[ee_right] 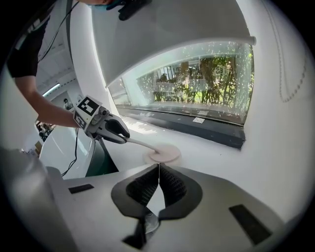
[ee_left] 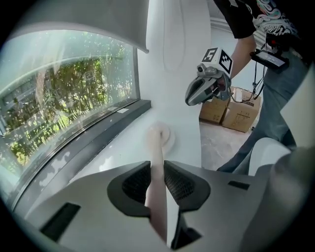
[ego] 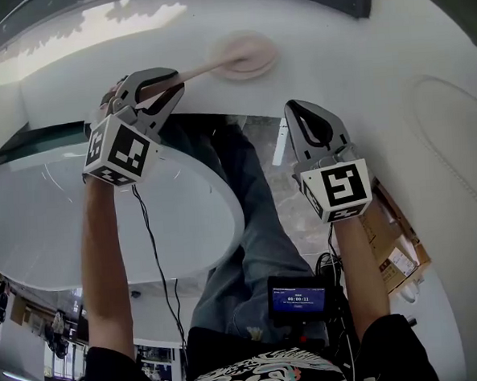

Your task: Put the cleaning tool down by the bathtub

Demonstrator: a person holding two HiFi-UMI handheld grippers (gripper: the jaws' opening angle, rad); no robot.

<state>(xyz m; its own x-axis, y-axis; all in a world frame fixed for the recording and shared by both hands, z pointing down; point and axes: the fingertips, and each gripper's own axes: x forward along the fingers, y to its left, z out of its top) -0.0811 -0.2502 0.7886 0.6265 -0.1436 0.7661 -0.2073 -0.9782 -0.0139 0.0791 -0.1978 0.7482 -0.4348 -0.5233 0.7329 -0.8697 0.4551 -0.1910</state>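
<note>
Cleaning tool (ego: 246,56), a pale round pad on a slim handle, lies with its pad flat on a white surface (ego: 334,35) beneath a curved window (ee_right: 197,83), beside the rim of the bathtub (ego: 223,203). The left gripper (ego: 163,81) grasps the handle, its dark ribbed fingers (ee_left: 135,184) clamped on either side of the shaft, as the left gripper view shows; the pad sits ahead of them on the surface. The right gripper (ego: 302,113) hovers apart from the tool, to the right of it in the head view, with its fingers (ee_right: 147,187) pressed together and nothing between them. From the right gripper view, the left gripper (ee_right: 120,135) reaches in from the left, the handle slanting down to the pad (ee_right: 161,153). Cardboard boxes (ee_left: 231,113) stand on the floor behind the right gripper (ee_left: 192,98) in the left gripper view. A person in jeans (ego: 257,225) stands between the bathtub and the surface, a small screen (ego: 297,296) at the waist.
</note>
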